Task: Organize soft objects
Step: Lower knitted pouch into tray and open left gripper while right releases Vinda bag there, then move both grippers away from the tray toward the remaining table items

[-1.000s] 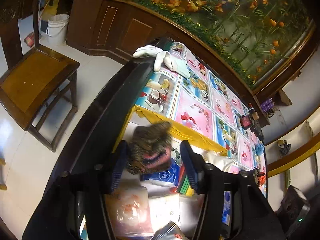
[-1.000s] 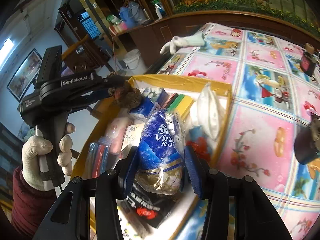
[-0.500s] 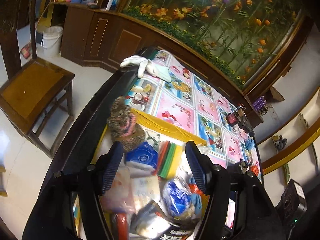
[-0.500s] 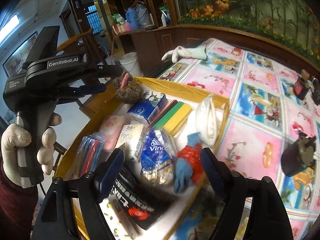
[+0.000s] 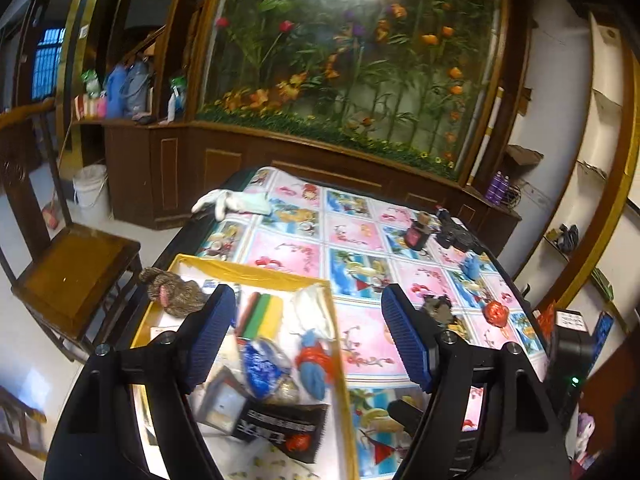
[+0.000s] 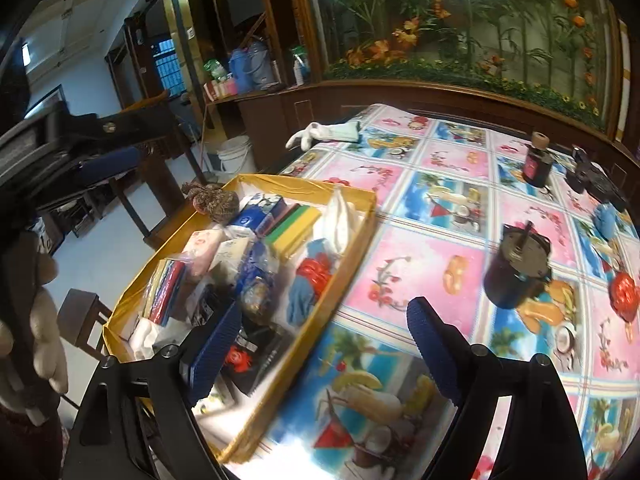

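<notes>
A yellow-rimmed tray [image 5: 256, 271] [image 6: 304, 185] on the patterned table holds several soft things: a brown knitted hat [image 5: 172, 293] [image 6: 213, 201] at its far left corner, stacked sponges [image 5: 260, 316] [image 6: 296, 227], a blue tissue pack [image 6: 256, 210], a blue wrapped bag [image 5: 262, 364] [image 6: 256, 270], a red and blue glove [image 5: 314, 360] [image 6: 310, 280] and a white cloth [image 6: 340, 216]. My left gripper [image 5: 306, 334] is open and empty above the tray. My right gripper [image 6: 324, 354] is open and empty above the tray's near right edge.
White gloves [image 5: 228, 202] [image 6: 324, 134] lie at the table's far left corner. A dark jar [image 6: 516, 272], a small bottle [image 6: 538, 162] [image 5: 418, 232], a red ball [image 6: 624, 292] [image 5: 496, 313] and blue cloth [image 6: 610, 220] sit to the right. A wooden chair [image 5: 72, 276] stands left.
My left gripper let go of the knitted hat at the tray's far corner and drew back. My right gripper let go of the blue wrapped bag in the tray, opened wide and rose.
</notes>
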`<action>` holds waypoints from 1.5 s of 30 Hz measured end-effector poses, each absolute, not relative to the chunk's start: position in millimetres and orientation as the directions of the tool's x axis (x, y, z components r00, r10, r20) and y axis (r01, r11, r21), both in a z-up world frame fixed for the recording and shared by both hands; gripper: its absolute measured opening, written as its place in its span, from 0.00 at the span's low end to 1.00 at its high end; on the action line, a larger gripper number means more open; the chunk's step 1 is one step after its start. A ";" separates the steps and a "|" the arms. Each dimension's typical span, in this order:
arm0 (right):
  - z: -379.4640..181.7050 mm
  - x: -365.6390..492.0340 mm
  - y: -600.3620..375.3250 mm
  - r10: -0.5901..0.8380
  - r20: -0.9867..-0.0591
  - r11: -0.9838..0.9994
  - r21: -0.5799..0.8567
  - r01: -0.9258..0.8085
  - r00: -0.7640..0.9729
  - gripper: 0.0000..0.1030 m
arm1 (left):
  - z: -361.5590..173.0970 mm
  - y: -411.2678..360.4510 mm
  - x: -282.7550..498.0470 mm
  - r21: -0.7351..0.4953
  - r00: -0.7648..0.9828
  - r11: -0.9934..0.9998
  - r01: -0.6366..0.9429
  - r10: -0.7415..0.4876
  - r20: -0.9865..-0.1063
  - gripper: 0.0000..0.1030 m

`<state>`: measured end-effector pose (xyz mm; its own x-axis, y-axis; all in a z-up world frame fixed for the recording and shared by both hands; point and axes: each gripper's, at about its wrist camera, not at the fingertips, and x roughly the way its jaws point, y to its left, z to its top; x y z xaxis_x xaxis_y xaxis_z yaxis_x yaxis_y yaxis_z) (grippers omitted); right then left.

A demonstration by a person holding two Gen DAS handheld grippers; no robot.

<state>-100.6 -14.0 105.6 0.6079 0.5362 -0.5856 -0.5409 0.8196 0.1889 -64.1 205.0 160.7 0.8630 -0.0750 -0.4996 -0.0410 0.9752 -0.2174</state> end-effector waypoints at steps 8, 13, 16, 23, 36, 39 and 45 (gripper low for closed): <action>99.6 -113.1 -65.0 0.523 -0.577 0.845 0.253 -0.471 0.627 0.84 | 173.7 159.9 -100.2 -0.139 0.907 0.990 -0.018 -0.042 -0.420 0.81; 97.6 -117.5 -87.1 0.522 -0.566 0.850 0.288 -0.440 0.638 0.84 | 170.3 142.6 -109.1 -0.150 0.902 0.989 0.005 -0.069 -0.426 0.82; 95.9 -117.6 -97.6 0.520 -0.561 0.853 0.305 -0.423 0.644 0.84 | 165.3 135.0 -109.9 -0.175 0.889 0.985 0.003 -0.083 -0.450 0.82; 90.2 -117.7 -119.9 0.515 -0.555 0.857 0.336 -0.390 0.653 0.85 | 152.9 119.1 -108.4 -0.224 0.858 0.975 0.003 -0.117 -0.499 0.81; 78.2 -116.2 -145.7 0.496 -0.556 0.867 0.361 -0.344 0.667 0.85 | 137.2 76.6 -110.2 -0.133 0.843 0.991 0.005 -0.076 -0.532 0.81; 75.2 -115.6 -151.7 0.486 -0.558 0.872 0.361 -0.330 0.673 0.85 | 132.9 73.5 -108.6 -0.118 0.834 0.993 -0.008 -0.058 -0.548 0.81; 72.0 -115.7 -159.0 0.464 -0.571 0.883 0.354 -0.307 0.677 0.85 | 123.3 70.0 -105.4 -0.063 0.819 0.997 -0.050 0.005 -0.573 0.82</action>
<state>-115.7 -159.0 72.0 0.6775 0.4640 -0.5707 -0.3070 0.8835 0.3538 -105.4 70.0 123.3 0.8194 0.0047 -0.5732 -0.0497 0.9968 -0.0629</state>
